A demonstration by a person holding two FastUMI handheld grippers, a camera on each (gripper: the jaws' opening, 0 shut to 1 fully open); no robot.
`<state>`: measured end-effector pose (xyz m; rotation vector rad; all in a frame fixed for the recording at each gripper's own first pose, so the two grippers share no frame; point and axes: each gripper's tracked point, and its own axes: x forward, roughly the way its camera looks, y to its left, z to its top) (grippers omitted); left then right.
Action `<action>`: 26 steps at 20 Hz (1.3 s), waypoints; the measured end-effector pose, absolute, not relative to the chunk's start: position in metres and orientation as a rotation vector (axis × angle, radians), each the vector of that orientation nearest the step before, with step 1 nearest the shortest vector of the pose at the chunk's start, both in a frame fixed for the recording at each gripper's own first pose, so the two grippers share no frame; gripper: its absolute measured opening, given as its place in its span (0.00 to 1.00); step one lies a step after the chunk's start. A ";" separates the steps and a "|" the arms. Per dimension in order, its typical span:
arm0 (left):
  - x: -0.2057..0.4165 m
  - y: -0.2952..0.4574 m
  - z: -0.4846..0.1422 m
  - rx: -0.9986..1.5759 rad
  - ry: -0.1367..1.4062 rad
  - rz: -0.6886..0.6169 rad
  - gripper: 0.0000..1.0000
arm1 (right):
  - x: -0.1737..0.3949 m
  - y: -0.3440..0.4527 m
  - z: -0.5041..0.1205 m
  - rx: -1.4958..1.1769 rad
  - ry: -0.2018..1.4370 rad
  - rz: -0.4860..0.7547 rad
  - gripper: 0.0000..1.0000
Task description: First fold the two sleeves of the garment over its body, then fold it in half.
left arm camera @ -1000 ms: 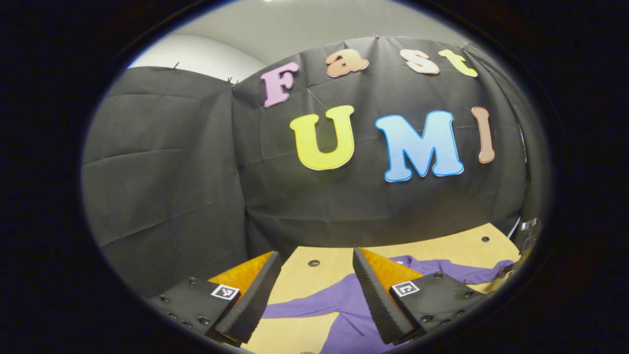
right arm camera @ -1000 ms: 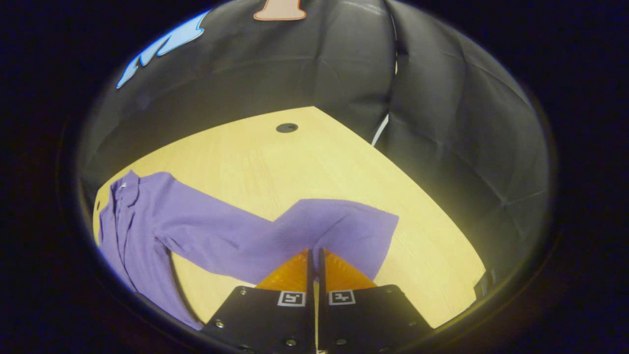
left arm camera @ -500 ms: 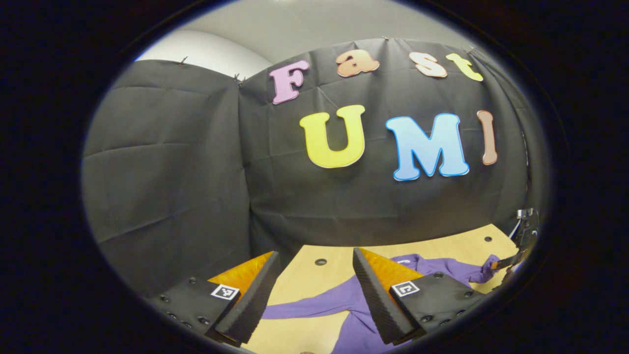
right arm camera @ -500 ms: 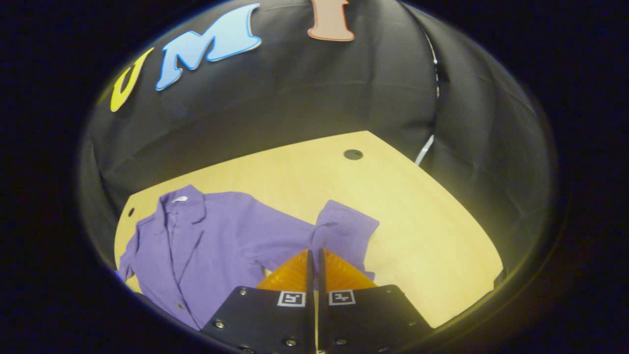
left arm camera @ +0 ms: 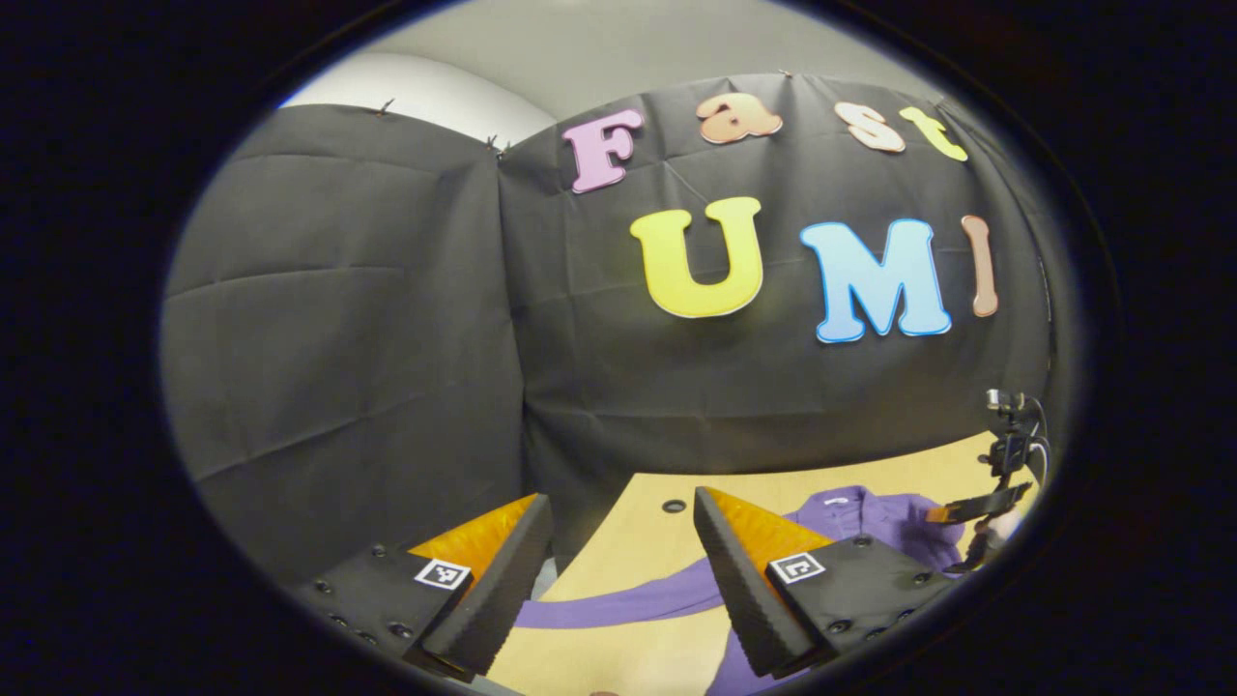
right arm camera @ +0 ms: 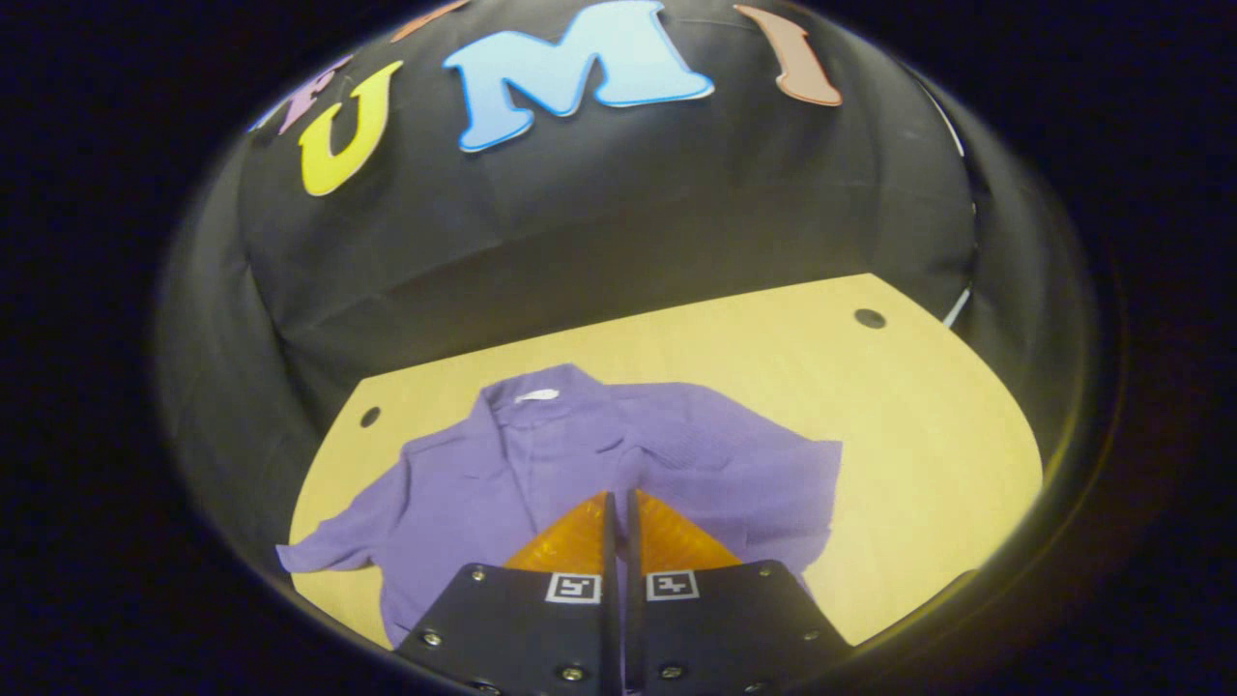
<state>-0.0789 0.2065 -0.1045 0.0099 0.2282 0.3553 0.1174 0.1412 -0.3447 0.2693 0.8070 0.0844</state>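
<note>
A purple shirt (right arm camera: 541,464) lies flat on a light wooden table (right arm camera: 918,435). Its collar points toward the black cloth wall (right arm camera: 599,213) at the back.

In the right gripper view, the right gripper (right arm camera: 619,503) is low over the middle of the shirt. Its two fingers are pressed tight together, and a bit of purple cloth sits right at their tips. It looks pinched there, but I cannot tell for sure. One sleeve (right arm camera: 744,464) is laid over the body of the shirt, on the right side of this view. The other sleeve (right arm camera: 333,546) sticks out flat on the table to the left.

In the left gripper view, the left gripper (left arm camera: 618,522) has its fingers spread wide apart with nothing between them. It hangs above the near edge of the table, over the sleeve that sticks out. The right gripper shows far off at the right edge.
</note>
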 end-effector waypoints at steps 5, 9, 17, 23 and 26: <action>-0.089 0.242 -0.115 0.007 0.243 0.366 0.98 | 0.112 0.234 -0.350 0.258 0.829 0.205 0.03; -0.090 0.265 -0.127 -0.004 0.251 0.377 0.98 | 0.106 0.285 -0.357 0.240 0.858 0.269 0.03; -0.085 0.281 -0.175 -0.035 0.308 0.366 0.98 | 0.092 0.331 -0.377 0.199 0.920 0.348 0.06; -0.082 0.293 -0.209 -0.072 0.342 0.371 0.97 | 0.086 0.332 -0.374 0.167 0.924 0.362 0.79; -0.078 0.299 -0.238 -0.088 0.361 0.373 0.97 | 0.081 0.327 -0.359 0.159 0.906 0.368 0.79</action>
